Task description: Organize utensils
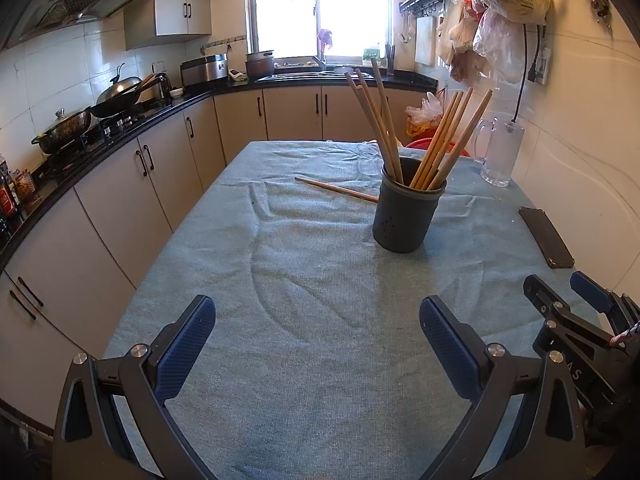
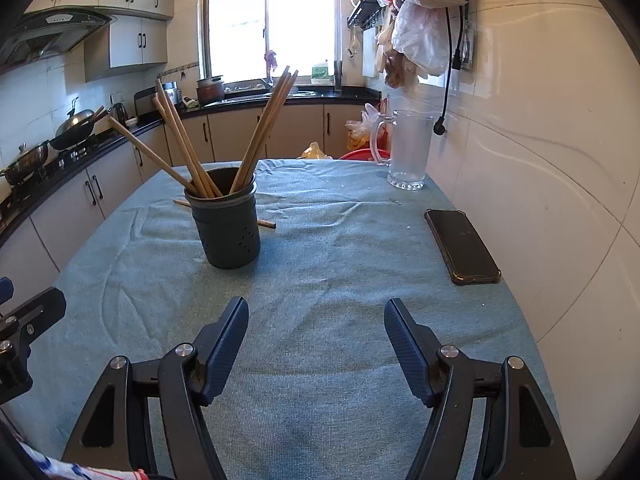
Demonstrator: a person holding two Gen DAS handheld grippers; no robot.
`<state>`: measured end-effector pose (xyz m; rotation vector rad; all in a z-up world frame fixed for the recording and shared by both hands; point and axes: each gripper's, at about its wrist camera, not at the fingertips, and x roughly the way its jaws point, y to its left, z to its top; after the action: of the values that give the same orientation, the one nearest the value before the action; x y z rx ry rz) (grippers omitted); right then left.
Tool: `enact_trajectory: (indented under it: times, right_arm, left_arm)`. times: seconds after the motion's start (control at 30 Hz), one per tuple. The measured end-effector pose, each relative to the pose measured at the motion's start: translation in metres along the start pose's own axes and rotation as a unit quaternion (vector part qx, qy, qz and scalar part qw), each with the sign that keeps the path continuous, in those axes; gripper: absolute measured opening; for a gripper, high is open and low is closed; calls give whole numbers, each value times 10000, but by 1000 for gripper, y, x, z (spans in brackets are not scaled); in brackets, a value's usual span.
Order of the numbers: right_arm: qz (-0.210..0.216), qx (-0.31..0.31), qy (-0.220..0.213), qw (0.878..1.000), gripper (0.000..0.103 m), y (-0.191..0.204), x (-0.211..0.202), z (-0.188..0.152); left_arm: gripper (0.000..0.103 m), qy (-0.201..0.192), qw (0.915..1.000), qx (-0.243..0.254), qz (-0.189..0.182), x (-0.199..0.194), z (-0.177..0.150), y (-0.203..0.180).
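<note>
Teal cloth [image 2: 320, 300] bare before both wide, empty claws; phone [image 2: 462, 246] right, holder [image 2: 228, 228] ahead, chopstick [image 1: 336, 189] behind.

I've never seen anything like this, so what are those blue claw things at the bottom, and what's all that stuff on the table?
Those claws are two hand-held grippers; a person squeezes them like tongs. Each carries a camera looking along its fingers. One picture comes from the left gripper, the other from the right gripper. Both are open and hold nothing. On the blue tablecloth stands a dark utensil holder full of wooden chopsticks. One loose chopstick lies behind it. There's also a phone and a glass pitcher.
</note>
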<state>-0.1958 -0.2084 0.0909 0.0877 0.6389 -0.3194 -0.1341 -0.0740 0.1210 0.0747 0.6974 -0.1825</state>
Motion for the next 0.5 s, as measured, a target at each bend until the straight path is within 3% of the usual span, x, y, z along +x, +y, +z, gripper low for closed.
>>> enact_trajectory:
  times: [0.5]
  right_arm:
    - [73, -110, 118, 9998, 76, 7, 6, -4]
  left_arm:
    - [101, 186, 9998, -67, 10, 13, -3, 4]
